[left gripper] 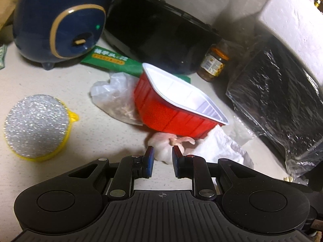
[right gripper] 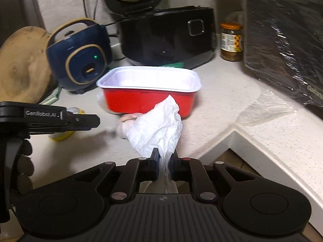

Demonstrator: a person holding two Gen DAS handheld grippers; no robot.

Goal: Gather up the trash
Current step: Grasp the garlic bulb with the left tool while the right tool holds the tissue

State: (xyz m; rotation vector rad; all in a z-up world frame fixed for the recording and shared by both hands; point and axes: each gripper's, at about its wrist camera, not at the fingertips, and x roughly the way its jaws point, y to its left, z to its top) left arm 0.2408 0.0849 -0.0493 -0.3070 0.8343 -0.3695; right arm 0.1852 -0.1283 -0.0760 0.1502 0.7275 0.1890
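jar label (right gripper: 231, 42) blurred, wrapped appliance (right gripper: 282, 40) cropped

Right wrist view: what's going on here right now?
The right gripper has its fingers shut on a crumpled white tissue, held in front of the red tray. The left gripper hovers with fingers apart around a garlic bulb on the counter, not gripping it.

Before my black right claw (right gripper: 164, 157): a white tissue (right gripper: 157, 129), a red tray (right gripper: 149, 98) lined white, a navy cooker (right gripper: 80, 56) trimmed gold, a speckled cream bench (right gripper: 232, 92).
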